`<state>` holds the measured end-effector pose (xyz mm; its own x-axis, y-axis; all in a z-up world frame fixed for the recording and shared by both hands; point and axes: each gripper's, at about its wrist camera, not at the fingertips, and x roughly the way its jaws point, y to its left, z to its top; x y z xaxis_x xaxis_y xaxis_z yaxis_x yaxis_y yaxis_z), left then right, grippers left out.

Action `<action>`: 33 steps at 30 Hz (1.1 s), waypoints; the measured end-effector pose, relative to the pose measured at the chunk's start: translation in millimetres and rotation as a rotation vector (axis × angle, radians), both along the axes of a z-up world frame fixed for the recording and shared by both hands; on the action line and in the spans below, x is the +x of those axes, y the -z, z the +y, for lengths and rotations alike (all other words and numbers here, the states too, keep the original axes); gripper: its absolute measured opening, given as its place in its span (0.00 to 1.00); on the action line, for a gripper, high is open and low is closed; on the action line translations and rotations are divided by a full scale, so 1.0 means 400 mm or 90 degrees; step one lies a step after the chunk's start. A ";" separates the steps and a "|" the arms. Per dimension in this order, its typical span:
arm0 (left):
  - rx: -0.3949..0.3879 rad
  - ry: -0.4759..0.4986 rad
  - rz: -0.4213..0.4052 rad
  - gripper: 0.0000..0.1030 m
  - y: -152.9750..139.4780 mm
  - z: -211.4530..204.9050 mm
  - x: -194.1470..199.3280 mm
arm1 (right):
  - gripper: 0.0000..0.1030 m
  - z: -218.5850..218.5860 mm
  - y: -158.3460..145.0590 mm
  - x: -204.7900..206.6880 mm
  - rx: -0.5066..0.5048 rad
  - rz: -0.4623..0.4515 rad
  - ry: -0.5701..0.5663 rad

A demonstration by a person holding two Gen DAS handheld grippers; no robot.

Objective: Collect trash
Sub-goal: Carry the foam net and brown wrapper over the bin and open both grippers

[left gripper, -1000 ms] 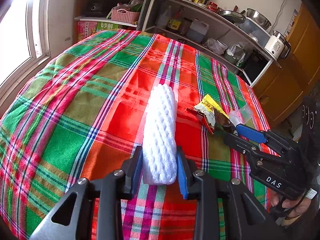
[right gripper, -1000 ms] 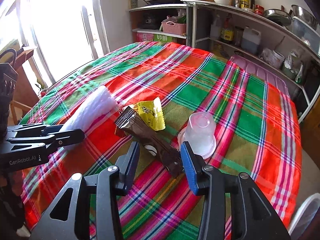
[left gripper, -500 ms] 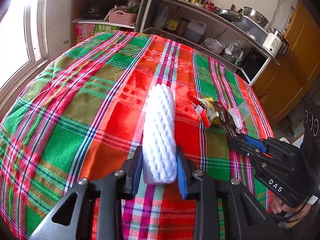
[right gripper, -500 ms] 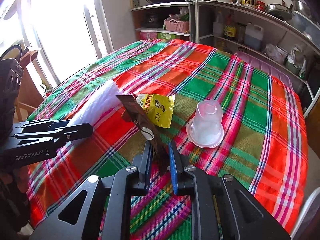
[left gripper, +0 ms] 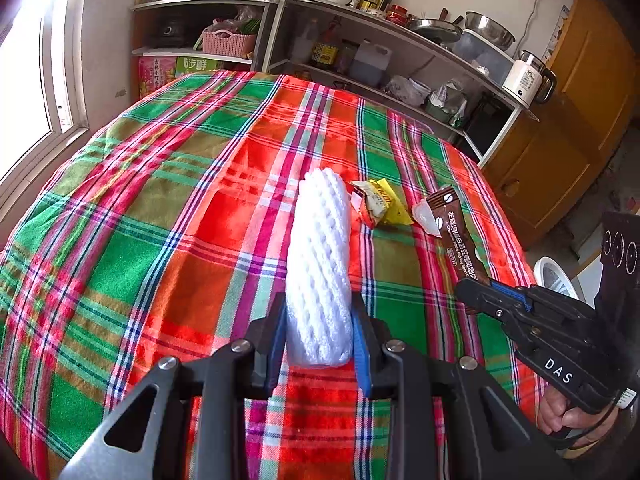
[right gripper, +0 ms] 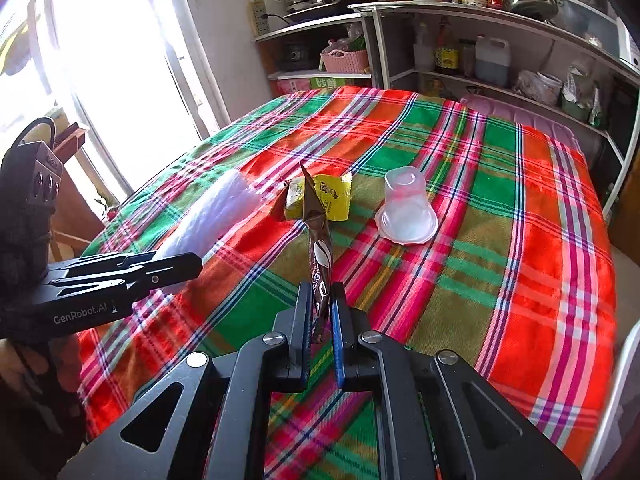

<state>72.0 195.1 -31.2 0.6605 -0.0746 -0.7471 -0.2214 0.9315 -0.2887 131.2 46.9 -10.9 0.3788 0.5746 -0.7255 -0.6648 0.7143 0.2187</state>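
Note:
My left gripper (left gripper: 320, 314) is shut on the near end of a white foam net sleeve (left gripper: 320, 248), which stretches away over the plaid tablecloth (left gripper: 160, 220). In the right wrist view my right gripper (right gripper: 320, 294) pinches a brown snack wrapper (right gripper: 318, 236); its jaws are closing tight on the wrapper, which stands upright above the cloth. Behind it lie a yellow wrapper (right gripper: 330, 196) and an upturned clear plastic cup (right gripper: 406, 208). The left wrist view shows the right gripper (left gripper: 478, 282) at the right, holding the brown wrapper (left gripper: 456, 232) raised. The left gripper (right gripper: 192, 266) reaches in from the left beside the foam sleeve (right gripper: 216, 216).
Metal shelves (left gripper: 400, 60) with bottles, pots and a pink basket (left gripper: 228, 42) line the far wall. A bright window (right gripper: 112, 72) is at the left and a wooden cabinet (left gripper: 568, 128) at the right. A white rim (left gripper: 554, 278) shows beyond the table's right edge. A person's hand (left gripper: 568, 416) holds the right gripper.
The right gripper's jaws shut on the brown wrapper and lifted it off the cloth, so it now stands on end. The left gripper kept its hold on the foam sleeve and drew back slightly.

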 end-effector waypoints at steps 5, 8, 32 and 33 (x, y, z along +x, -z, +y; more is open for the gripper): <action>0.004 0.030 -0.013 0.30 -0.027 -0.046 -0.013 | 0.08 -0.049 -0.019 -0.032 0.018 0.007 0.042; 0.009 0.049 -0.024 0.30 -0.045 -0.079 -0.018 | 0.08 -0.091 -0.032 -0.048 0.038 0.010 0.062; 0.008 0.246 -0.065 0.30 -0.127 -0.444 0.056 | 0.09 -0.502 -0.091 -0.131 0.085 -0.016 0.286; 0.008 0.253 -0.065 0.30 -0.129 -0.461 0.063 | 0.09 -0.523 -0.093 -0.134 0.086 -0.017 0.297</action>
<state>97.0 10.5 20.5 0.6526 -0.3298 -0.6822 0.1855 0.9424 -0.2782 77.6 -162.3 26.2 0.6357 0.4273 -0.6429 -0.2863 0.9040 0.3176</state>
